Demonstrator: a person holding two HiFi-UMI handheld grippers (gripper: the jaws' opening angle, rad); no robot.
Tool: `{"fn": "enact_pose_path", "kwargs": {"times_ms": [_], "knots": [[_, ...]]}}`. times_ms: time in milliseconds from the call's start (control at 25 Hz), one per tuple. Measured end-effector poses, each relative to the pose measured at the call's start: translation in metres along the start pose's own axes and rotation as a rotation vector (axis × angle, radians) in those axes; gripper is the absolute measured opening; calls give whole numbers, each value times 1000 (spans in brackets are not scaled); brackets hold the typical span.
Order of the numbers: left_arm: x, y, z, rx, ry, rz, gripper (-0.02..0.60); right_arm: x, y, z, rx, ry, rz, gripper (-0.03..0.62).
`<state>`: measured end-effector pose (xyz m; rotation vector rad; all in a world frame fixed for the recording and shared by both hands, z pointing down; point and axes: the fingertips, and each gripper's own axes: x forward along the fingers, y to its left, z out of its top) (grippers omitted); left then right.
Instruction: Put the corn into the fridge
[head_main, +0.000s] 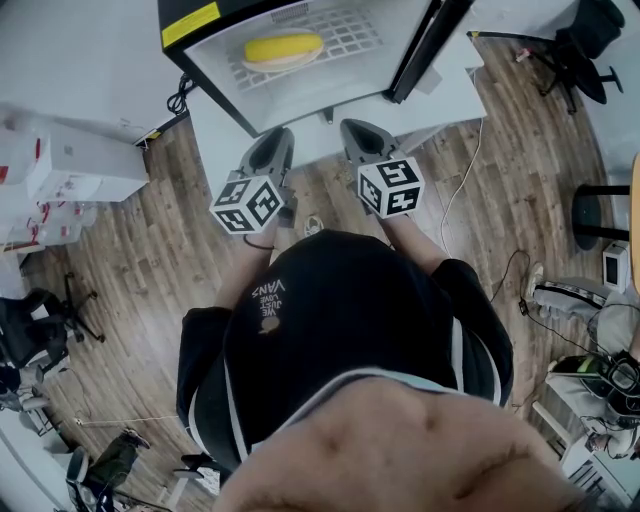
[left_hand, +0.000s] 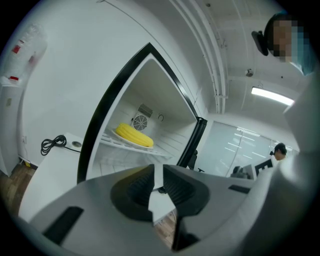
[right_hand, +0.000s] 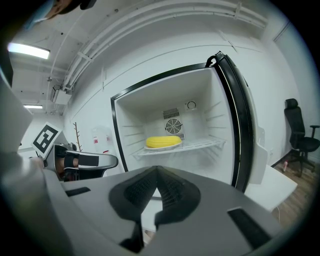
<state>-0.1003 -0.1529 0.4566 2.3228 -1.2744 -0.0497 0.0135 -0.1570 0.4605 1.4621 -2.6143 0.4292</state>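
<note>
In the head view, the fridge (head_main: 222, 62) is open at the top of the frame. The corn (head_main: 283, 46) lies on a plate (head_main: 262, 65) on the shelf inside. The person stands on the wood floor (head_main: 140, 260) and holds both grippers out toward the fridge, near the middle of the frame. The left gripper (head_main: 281, 136) and the right gripper (head_main: 357, 128) are side by side and hold nothing. In the left gripper view, the jaws of the left gripper (left_hand: 156, 170) sit low in the middle. They are almost together, with just a thin gap, and nothing is in it. The corn (left_hand: 133, 135) shows past them, left of the middle, on the shelf in the fridge (left_hand: 165, 97). A black cord (left_hand: 52, 144) lies at the left. In the right gripper view, the right gripper (right_hand: 158, 172) has its jaws pressed shut with nothing between them. The corn (right_hand: 163, 142) sits in the middle of the frame on its plate (right_hand: 162, 148) in the fridge (right_hand: 145, 112). The left gripper (right_hand: 85, 161) shows at the left, and a black chair (right_hand: 297, 135) stands at the far right.
</note>
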Motion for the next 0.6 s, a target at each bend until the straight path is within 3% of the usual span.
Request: {"fn": "enact_pose_path", "kwargs": {"times_ms": [600], "knots": [[2, 7, 2, -11, -1, 1, 61, 5, 1, 0, -11, 6, -10, 12]]}}
